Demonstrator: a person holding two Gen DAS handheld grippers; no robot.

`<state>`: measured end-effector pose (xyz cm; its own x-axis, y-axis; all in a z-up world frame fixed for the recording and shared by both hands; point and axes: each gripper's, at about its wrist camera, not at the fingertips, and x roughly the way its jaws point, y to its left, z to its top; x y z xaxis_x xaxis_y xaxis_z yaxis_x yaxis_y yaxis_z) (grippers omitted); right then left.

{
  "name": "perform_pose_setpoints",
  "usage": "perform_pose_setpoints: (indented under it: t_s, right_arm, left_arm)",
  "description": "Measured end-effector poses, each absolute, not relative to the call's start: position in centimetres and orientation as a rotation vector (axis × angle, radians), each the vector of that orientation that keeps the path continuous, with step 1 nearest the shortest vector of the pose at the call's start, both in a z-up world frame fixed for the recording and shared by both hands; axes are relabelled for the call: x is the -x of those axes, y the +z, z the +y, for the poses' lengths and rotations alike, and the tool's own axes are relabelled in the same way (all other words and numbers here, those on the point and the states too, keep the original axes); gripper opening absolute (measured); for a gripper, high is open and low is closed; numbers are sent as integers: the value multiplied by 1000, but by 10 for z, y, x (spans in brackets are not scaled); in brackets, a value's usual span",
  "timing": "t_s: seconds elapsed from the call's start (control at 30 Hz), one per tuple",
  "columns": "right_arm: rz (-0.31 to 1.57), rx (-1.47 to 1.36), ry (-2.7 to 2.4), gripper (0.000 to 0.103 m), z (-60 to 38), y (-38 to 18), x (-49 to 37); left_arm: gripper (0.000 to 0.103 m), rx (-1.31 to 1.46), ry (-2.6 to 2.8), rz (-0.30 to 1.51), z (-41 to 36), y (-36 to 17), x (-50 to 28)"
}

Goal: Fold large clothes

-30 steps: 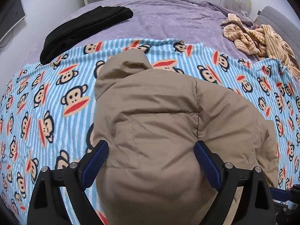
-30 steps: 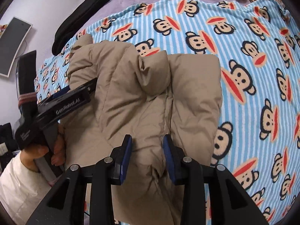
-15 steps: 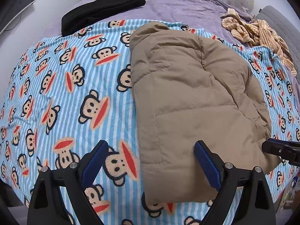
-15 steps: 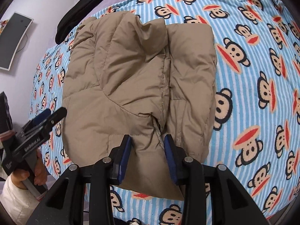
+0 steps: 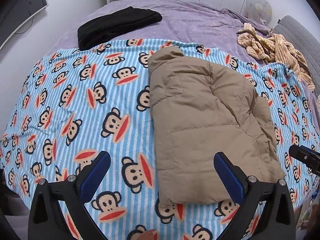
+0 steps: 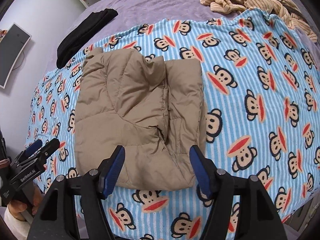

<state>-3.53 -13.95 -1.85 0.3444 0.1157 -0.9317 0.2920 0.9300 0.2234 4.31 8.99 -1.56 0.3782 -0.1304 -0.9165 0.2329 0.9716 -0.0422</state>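
My left tongs (image 5: 162, 177) hung above the near edge of the bed, their jaws opening to full spread with nothing pinched; one blue pad (image 5: 94, 177) sat over the monkey blanket (image 5: 84, 104), the other over the near left corner of the jacket (image 5: 202, 124). My right tongs (image 6: 157, 166) hung over the jacket's near edge, jaws opening too, the tan cloth lying below the gap but gripped by neither pad. The jacket lay folded into a thick block on the blue-striped blanket, its collar end far from me, a loose flap (image 6: 138, 92) doubled over the top and a narrower panel along its right side. The blanket covered the near part of a purple bedspread (image 5: 200, 24). A folded black garment (image 5: 118, 25) rested at the far left, just touching the blanket's edge, and a crumpled yellow striped cloth (image 5: 274, 50) sat at the far right, its end on the blanket's corner. In the right view my left hand (image 6: 24, 206) showed at the near left, clasping its handle, well left of the jacket
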Motion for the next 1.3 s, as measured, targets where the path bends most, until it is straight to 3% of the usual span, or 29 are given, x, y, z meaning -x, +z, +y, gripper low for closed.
perform_pose_setpoints:
  t_s: [0.13, 0.2, 1.3]
  right_arm:
    - [1193, -331, -175, 84, -141, -7, 36]
    - [1171, -320, -192, 103, -142, -3, 37]
    - [1118, -303, -222, 103, -140, 14, 43]
  left_arm:
    - [103, -116, -224, 1145, 88, -9, -39]
    - [103, -130, -219, 1137, 85, -6, -36]
    - [103, -130, -175, 1093, 83, 17, -28]
